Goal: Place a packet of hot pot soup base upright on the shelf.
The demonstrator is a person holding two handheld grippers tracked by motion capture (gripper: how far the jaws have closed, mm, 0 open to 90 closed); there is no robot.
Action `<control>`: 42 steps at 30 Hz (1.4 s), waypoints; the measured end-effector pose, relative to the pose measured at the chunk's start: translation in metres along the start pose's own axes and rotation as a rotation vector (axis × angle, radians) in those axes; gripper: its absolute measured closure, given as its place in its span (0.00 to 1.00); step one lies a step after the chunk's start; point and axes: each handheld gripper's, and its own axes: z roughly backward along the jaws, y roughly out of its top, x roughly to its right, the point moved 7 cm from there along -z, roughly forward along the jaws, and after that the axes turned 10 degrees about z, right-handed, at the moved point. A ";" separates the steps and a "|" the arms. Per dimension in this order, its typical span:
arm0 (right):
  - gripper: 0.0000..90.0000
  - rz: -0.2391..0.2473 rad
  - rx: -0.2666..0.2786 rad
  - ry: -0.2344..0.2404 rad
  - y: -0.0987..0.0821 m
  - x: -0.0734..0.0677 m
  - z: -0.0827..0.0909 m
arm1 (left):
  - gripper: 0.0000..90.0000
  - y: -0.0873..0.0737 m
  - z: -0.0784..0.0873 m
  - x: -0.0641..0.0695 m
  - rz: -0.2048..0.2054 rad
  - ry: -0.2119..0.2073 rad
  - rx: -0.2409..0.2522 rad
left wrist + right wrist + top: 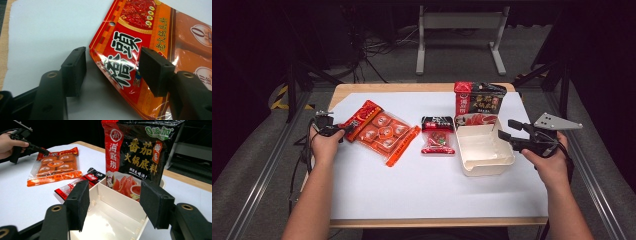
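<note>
A red-orange packet (382,132) of several sealed portions lies flat at the left of the white sheet. My left gripper (343,131) is at its near-left corner. In the left gripper view the jaws (112,72) straddle that corner of the packet (150,30); one pad hangs over the print, the other stands off the edge, and neither presses. My right gripper (507,129) is open at the right wall of the cream box (482,167). In the right gripper view its open jaws (115,200) frame the box (117,202), with nothing between them.
A tall black-and-red pouch (478,104) stands upright at the box's far end, seemingly in its far compartment (140,152). A small red-and-black packet (438,136) lies just left of the box. The white sheet (412,190) covers the wooden table.
</note>
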 end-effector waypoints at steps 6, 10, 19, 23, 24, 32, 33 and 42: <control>0.47 0.003 -0.005 0.008 0.000 -0.001 -0.001 | 0.65 -0.001 0.000 0.000 -0.007 0.014 -0.003; 0.48 0.005 -0.006 0.009 0.000 -0.001 -0.001 | 0.78 -0.002 0.000 -0.001 0.028 0.013 -0.003; 0.48 0.007 -0.005 0.009 -0.001 -0.001 -0.002 | 0.99 -0.003 0.002 -0.002 0.002 0.052 0.009; 0.49 0.007 -0.002 0.007 -0.001 0.000 -0.001 | 1.00 -0.001 0.005 0.000 0.009 0.044 0.057; 0.49 0.006 -0.001 0.007 -0.001 0.000 -0.001 | 1.00 0.000 0.006 0.001 0.004 0.044 0.066; 0.52 0.013 0.001 0.007 0.000 0.000 0.000 | 1.00 0.011 0.026 0.014 -0.006 0.002 0.124; 0.53 0.012 0.000 0.008 -0.001 0.000 0.000 | 1.00 0.012 0.029 0.016 -0.009 -0.003 0.131; 0.57 0.016 -0.007 0.020 0.002 -0.002 0.000 | 1.00 0.024 0.051 0.041 -0.022 -0.112 0.234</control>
